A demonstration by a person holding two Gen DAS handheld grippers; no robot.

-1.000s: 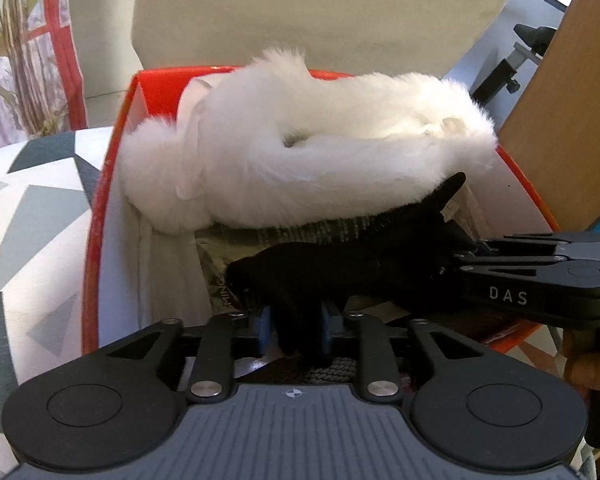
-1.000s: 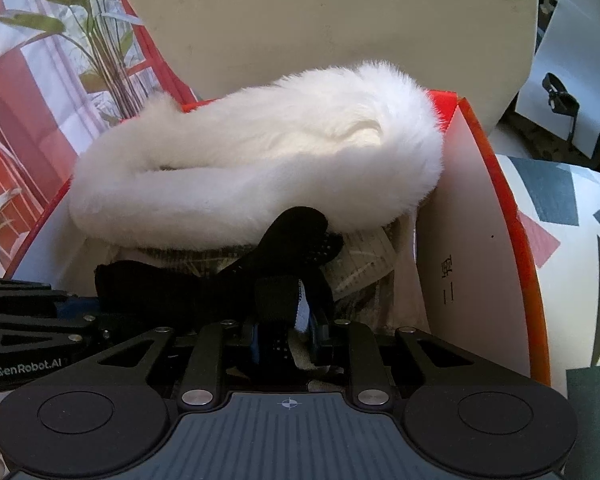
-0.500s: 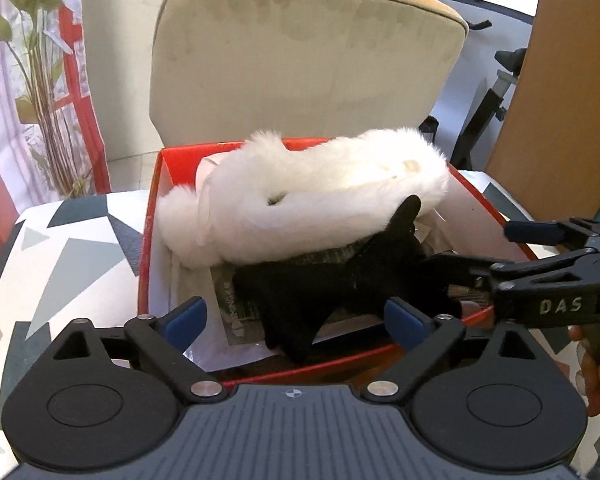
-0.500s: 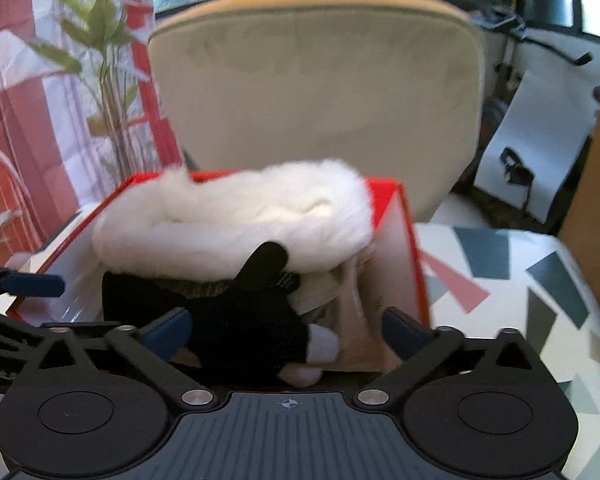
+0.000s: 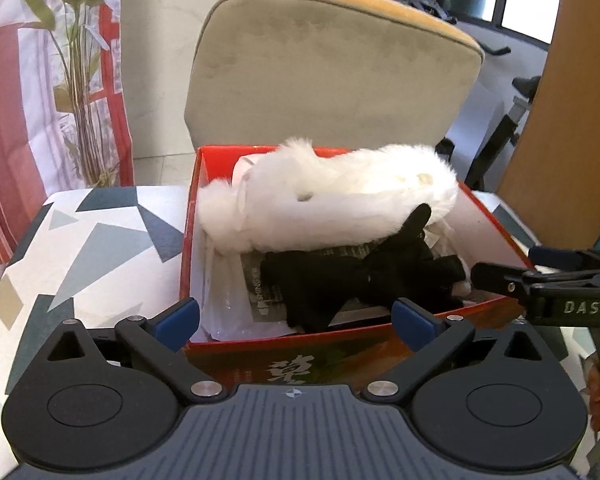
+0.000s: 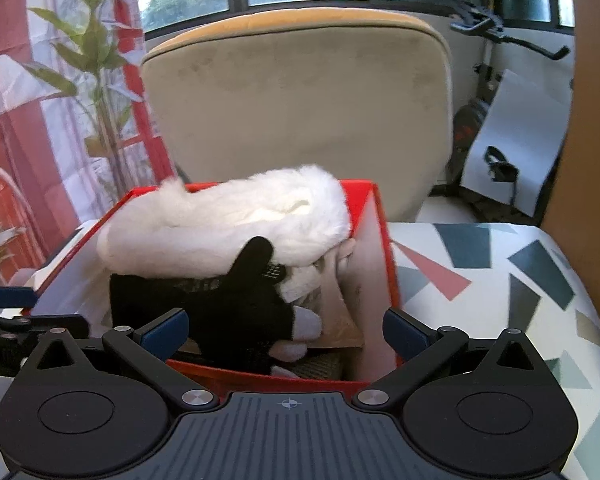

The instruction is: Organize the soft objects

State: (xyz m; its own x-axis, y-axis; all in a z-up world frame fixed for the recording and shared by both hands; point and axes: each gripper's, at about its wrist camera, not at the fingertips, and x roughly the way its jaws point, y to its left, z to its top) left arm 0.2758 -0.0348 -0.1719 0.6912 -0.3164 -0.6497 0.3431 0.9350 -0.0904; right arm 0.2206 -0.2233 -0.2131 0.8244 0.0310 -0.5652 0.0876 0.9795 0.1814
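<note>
Both grippers have let go and backed out of the red box [image 5: 188, 240], left gripper [image 5: 296, 320] and right gripper [image 6: 286, 330] now spread empty, black gloves [image 5: 352, 276] lying crosswise inside beneath white fur [image 5: 340, 204], straight ahead, about equally near both.

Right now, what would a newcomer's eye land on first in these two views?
The white fur piece heaped across the back of the red box, bright against everything else. Next, the black gloves lying in front of it inside the box, one tip propped up against the fur. Both grippers, left and right, hang open at the box's near edge, holding nothing.
</note>
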